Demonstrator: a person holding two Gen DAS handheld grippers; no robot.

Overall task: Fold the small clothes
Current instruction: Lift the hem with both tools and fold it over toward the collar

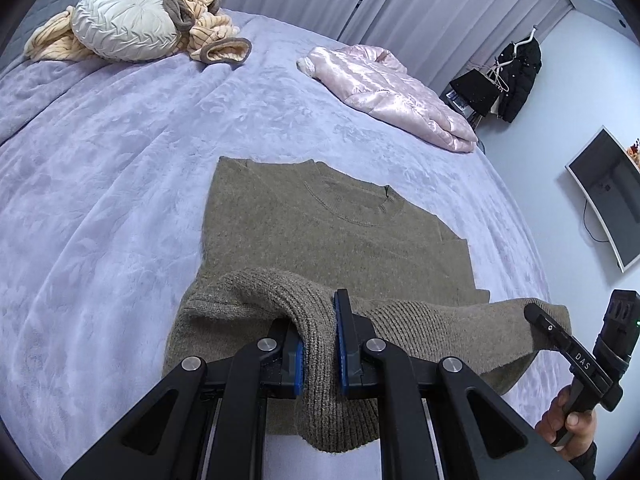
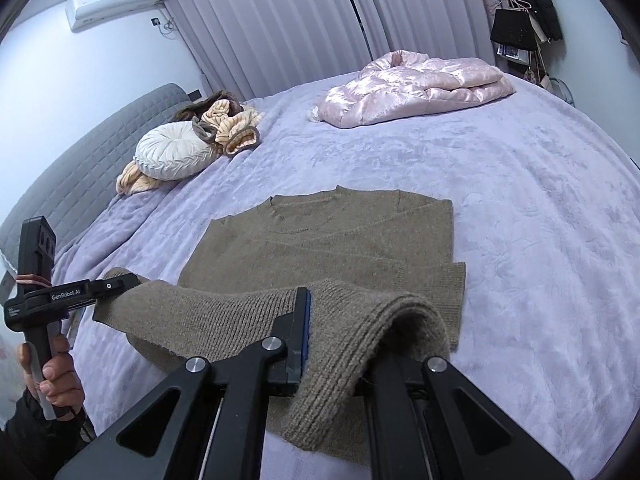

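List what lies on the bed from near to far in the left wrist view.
Left gripper clamped on the sweater hem → sweater's neckline → pink jacket → round cushion with the striped garment.

bed (image 1: 120,152) carried a lilac blanket | sweater (image 1: 320,220) lay flat at its near middle | pink jacket (image 1: 396,92) lay beyond the sweater, well apart | round cushion (image 1: 124,20) rested on striped clothes (image 1: 212,28) by the headboard (image 2: 80,160)
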